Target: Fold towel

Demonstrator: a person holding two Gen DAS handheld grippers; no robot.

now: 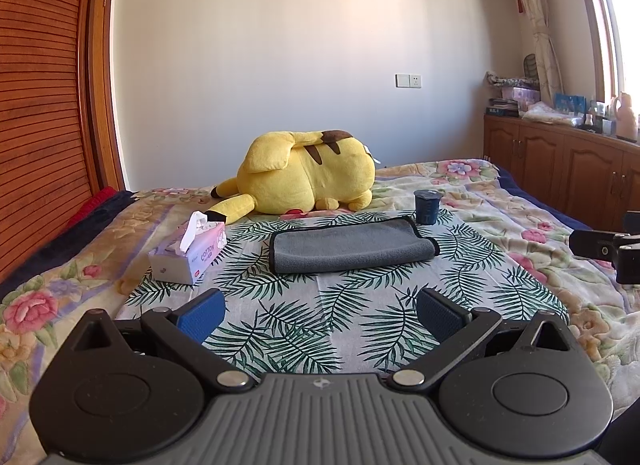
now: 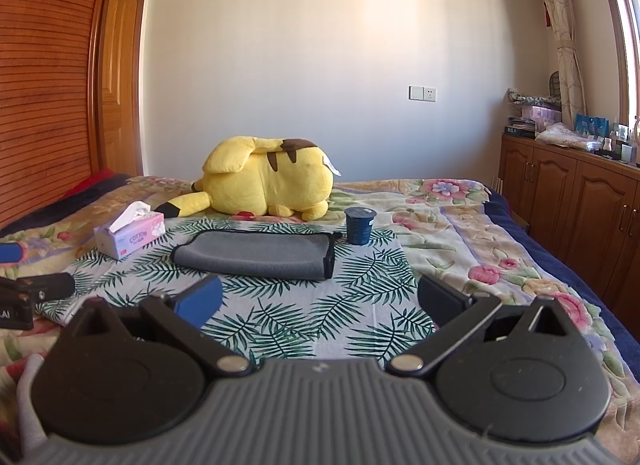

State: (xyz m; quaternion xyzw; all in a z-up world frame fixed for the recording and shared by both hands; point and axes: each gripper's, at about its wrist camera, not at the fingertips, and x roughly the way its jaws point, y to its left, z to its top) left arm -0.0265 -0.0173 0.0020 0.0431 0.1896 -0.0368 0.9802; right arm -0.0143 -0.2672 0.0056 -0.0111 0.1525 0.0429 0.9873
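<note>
A grey towel with a black edge (image 1: 352,245) lies folded flat on the leaf-print cloth (image 1: 304,329) on the bed; it also shows in the right wrist view (image 2: 256,253). My left gripper (image 1: 320,315) is open and empty, held back from the towel's near edge. My right gripper (image 2: 320,303) is open and empty, also short of the towel. The right gripper shows at the right edge of the left wrist view (image 1: 608,251), and the left gripper shows at the left edge of the right wrist view (image 2: 24,289).
A yellow plush toy (image 1: 308,177) lies behind the towel. A tissue box (image 1: 188,253) stands to its left and a dark blue cup (image 1: 428,207) at its far right corner. Wooden cabinets (image 2: 572,201) line the right side, a wooden headboard (image 1: 40,105) the left.
</note>
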